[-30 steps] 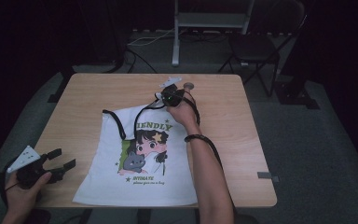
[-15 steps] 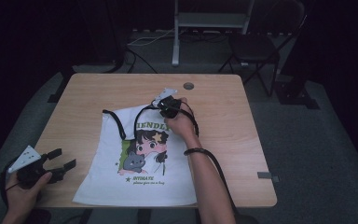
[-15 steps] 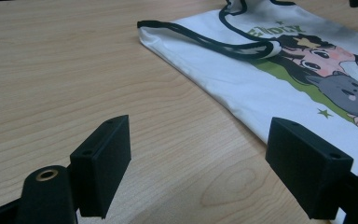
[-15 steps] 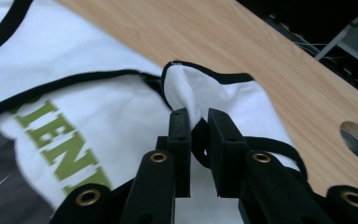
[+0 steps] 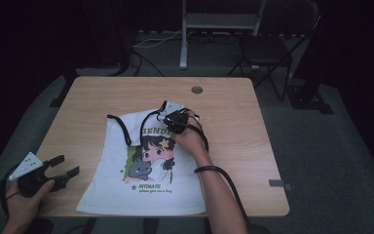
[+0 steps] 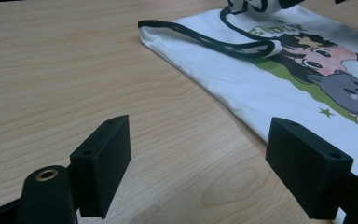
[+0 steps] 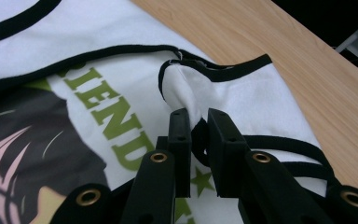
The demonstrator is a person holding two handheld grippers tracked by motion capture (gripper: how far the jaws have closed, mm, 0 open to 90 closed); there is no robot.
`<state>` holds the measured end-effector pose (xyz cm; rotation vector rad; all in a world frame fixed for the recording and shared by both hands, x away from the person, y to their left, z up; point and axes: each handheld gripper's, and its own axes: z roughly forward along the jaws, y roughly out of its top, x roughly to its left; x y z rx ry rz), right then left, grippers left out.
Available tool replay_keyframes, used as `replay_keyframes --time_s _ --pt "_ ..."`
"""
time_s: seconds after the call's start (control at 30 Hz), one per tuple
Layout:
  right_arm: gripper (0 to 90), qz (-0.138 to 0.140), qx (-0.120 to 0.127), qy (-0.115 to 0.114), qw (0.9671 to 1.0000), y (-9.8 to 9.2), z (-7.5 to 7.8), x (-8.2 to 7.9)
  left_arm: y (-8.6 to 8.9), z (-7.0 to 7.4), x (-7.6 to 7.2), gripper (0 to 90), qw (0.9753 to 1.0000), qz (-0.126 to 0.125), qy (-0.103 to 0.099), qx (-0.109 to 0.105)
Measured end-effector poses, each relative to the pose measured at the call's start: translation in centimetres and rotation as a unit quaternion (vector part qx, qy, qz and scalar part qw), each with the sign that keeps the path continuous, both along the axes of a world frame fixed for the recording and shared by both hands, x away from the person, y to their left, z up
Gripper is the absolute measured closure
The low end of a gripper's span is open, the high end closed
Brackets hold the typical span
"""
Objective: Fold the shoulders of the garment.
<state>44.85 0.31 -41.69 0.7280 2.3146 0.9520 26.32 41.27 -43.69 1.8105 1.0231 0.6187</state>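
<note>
Having dragged the top's shoulder strap (image 7: 186, 100) toward the print, the right gripper (image 7: 196, 122) is pinching it in narrow jaws, folding barely begun on the white tank top (image 5: 148, 187) lying mid-counter (image 5: 253, 141), while the left gripper (image 6: 198, 163) is idling wide open.

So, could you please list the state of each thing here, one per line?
white top: lying flat on the table, print side up, one shoulder strap folded over.
right gripper: shut on a fold of the top's strap.
left gripper: open, holding nothing, above bare wood beside the top.
table: bare wood around the top.
</note>
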Motion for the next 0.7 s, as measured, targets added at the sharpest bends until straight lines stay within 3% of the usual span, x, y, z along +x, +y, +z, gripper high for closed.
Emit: replay_keyframes --time_s 0.27,0.7 --pt "80.1 0.002 -0.003 0.005 1.0000 -0.3 -0.8 -0.4 0.0 0.0 0.0 21.6 1.0000 0.001 0.000 0.001" --pt "80.0 0.007 -0.001 0.003 1.0000 -0.4 -1.0 -1.1 0.0 0.0 0.0 21.6 1.0000 0.002 -0.001 0.001"
